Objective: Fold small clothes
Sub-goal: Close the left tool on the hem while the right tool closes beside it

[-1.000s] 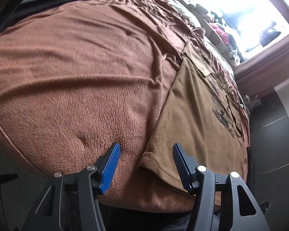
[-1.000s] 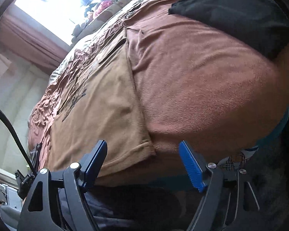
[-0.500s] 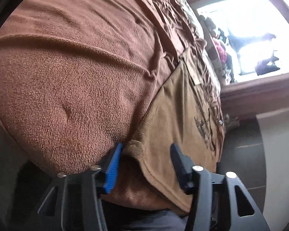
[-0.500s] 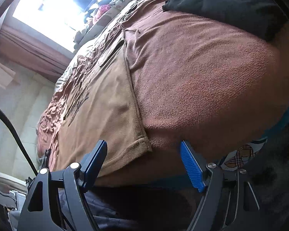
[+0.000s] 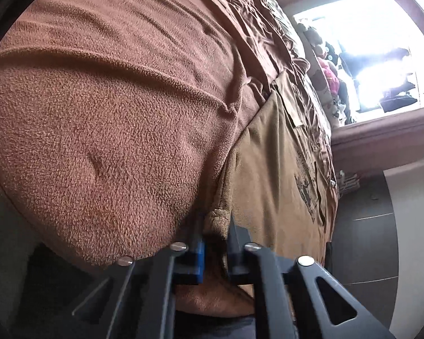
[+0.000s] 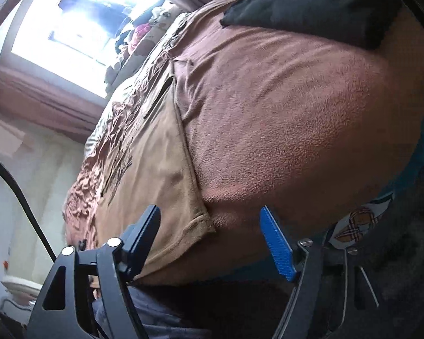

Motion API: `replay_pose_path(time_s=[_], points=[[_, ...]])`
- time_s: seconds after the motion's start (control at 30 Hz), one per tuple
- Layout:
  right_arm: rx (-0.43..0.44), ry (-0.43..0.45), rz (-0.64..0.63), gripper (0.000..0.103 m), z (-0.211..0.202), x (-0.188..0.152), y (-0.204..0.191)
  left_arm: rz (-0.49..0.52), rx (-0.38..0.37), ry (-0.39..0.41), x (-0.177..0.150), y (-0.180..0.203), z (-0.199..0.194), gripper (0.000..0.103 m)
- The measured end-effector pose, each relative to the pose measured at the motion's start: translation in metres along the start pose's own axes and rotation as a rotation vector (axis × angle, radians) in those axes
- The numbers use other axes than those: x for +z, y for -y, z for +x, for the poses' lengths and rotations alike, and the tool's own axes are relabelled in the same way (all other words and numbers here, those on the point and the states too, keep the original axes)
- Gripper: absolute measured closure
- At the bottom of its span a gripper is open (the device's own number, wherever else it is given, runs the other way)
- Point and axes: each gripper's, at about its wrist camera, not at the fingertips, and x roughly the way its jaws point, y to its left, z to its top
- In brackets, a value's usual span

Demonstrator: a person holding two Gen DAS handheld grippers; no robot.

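1. Left wrist view: tan T-shirt lies flat on the brown blanket, long axis running from the near bed edge, where its hem is, away toward the window.
2. Your left gripper has its blue pads pinched together on the shirt's near hem corner.
3. Your right gripper stands wide apart, straddling the other hem corner of the shirt, touching nothing.
4. Black cloth lies far along the bed, well apart.

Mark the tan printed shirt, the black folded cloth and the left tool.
tan printed shirt point(image 6: 155, 169), right wrist view, plain lower body.
black folded cloth point(image 6: 311, 5), right wrist view, top face.
left tool point(image 5: 216, 226), left wrist view, between fingertips, shut on shirt hem corner.
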Motion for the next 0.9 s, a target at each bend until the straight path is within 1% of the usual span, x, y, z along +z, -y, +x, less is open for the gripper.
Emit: replay_pose_path(time_s=[0.13,0.23,0.33,0.43,0.57,0.67,0.77,0.9], points=[[0.062,-0.013,0.022,0.034,0.004,-0.003,0.001,0.015,0.019,0.013,0.002,0.001,0.000,0.099],[0.110,-0.017,0.034,0.039,0.006,-0.003,0.002,0.012,0.021,0.013,0.002,-0.001,-0.001,0.099],[0.136,-0.030,0.020,0.039,0.014,0.000,0.002,0.016,0.024,0.012,0.001,-0.002,0.000,0.099],[0.139,-0.036,0.000,0.039,0.022,0.006,0.005,0.011,0.022,0.010,0.002,-0.001,0.001,0.099],[0.164,-0.048,-0.001,0.039,0.033,0.017,0.009,0.011,0.023,0.008,0.002,0.000,0.002,0.099],[0.196,-0.064,0.012,0.039,0.036,0.017,0.016,0.008,0.022,0.007,0.003,0.000,0.004,0.099],[0.247,-0.078,0.048,0.041,0.033,0.011,0.029,0.002,0.021,0.007,0.003,-0.001,0.005,0.099],[0.344,-0.104,0.108,0.041,0.034,-0.002,0.046,-0.001,0.019,0.005,0.003,-0.003,0.006,0.099]])
